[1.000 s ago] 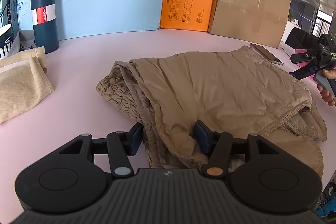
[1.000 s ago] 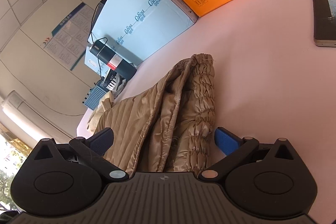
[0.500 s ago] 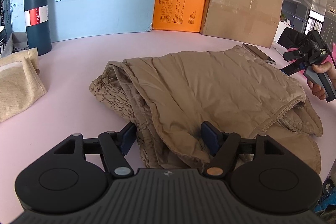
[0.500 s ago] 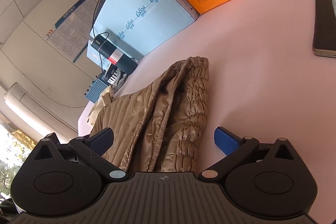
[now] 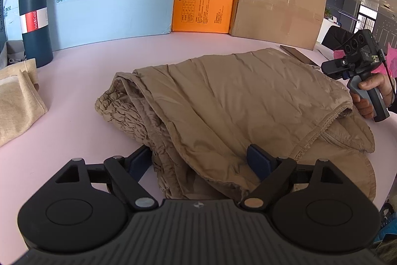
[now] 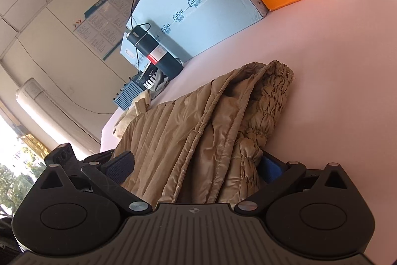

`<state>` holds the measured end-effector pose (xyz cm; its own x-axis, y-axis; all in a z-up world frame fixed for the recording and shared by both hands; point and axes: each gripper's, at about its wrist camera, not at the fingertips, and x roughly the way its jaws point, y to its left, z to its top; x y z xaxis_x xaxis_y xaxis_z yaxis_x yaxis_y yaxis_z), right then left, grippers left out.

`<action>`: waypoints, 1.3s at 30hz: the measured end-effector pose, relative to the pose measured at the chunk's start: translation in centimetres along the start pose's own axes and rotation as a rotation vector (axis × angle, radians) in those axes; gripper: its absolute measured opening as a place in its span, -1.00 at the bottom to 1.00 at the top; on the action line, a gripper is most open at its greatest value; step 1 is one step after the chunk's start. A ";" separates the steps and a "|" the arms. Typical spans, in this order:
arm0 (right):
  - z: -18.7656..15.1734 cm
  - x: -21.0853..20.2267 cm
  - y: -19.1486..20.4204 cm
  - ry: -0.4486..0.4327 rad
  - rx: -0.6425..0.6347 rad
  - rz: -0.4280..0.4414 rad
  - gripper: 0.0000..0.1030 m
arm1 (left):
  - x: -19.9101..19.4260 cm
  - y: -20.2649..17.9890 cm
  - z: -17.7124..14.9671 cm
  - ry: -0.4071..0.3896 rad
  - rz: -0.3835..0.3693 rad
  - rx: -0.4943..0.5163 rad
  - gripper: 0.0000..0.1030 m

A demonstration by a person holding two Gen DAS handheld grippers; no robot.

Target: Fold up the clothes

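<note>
A tan quilted jacket (image 5: 238, 101) lies folded over on the pink table (image 5: 104, 58). It also shows in the right wrist view (image 6: 198, 131). My left gripper (image 5: 201, 162) is open, its blue pads on either side of the jacket's near edge. My right gripper (image 6: 196, 167) is open with the jacket's bunched edge between its pads. In the left wrist view the right gripper's body (image 5: 357, 61) shows in a hand at the jacket's far right.
A dark blue flask (image 5: 34, 14) stands at the back left. A folded beige cloth (image 5: 15, 101) lies at the left. Blue, orange and cardboard boxes (image 5: 275, 4) line the back. A phone (image 5: 300, 56) lies behind the jacket.
My left gripper has opened wider around the jacket's near edge. My right gripper has moved in onto the jacket's edge, which now sits between its pads.
</note>
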<state>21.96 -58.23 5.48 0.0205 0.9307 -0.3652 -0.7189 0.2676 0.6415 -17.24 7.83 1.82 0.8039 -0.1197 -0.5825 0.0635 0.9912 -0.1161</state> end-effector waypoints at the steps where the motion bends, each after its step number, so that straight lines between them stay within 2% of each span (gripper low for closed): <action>1: -0.2 0.1 0.3 -0.005 -0.018 -0.021 0.94 | 0.0 0.0 0.0 0.003 0.003 0.001 0.64; 3: -0.7 0.2 1.0 -0.016 -0.055 -0.062 0.55 | 0.1 0.1 0.1 0.010 0.009 0.002 0.76; 4: -1.0 0.3 1.3 -0.021 -0.074 -0.082 0.06 | 0.1 0.1 0.1 0.013 0.010 0.001 0.81; 5: -1.2 0.3 1.7 -0.026 -0.092 -0.103 -0.18 | 0.1 0.1 0.2 0.015 0.009 0.001 0.81; 8: -2.0 0.5 2.7 -0.042 -0.147 -0.165 -0.39 | 0.0 0.0 0.1 0.005 0.024 0.002 0.81; 10: -2.4 0.7 3.3 -0.052 -0.184 -0.206 -0.46 | -0.2 -0.3 -0.1 -0.010 0.055 0.005 0.74; 11: -2.7 0.7 3.7 -0.057 -0.203 -0.226 -0.49 | -0.3 -0.5 0.0 -0.018 0.072 0.012 0.59; 15: -3.5 1.0 4.9 -0.073 -0.273 -0.301 -0.53 | -0.5 -1.5 -0.1 -0.041 0.124 0.056 0.28; 23: -4.0 1.6 6.0 -0.083 -0.326 -0.346 -0.55 | -0.5 -1.9 1.0 -0.057 0.154 0.057 -0.35; 26: -3.7 1.6 6.8 -0.101 -0.342 -0.350 -0.56 | -0.5 -1.8 1.7 -0.064 0.163 0.050 -0.46; 31: -3.1 1.7 8.8 -0.138 -0.380 -0.354 -0.58 | -0.9 -2.0 2.7 -0.076 0.178 0.044 -0.53; 39: -2.0 1.9 12.2 -0.198 -0.443 -0.356 -0.60 | -4.3 -2.6 4.5 -0.175 0.217 0.057 -0.54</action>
<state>11.87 -53.72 11.28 0.4115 0.8433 -0.3456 -0.8646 0.4812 0.1449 -18.23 6.03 8.22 0.8921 0.1020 -0.4401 -0.0918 0.9948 0.0445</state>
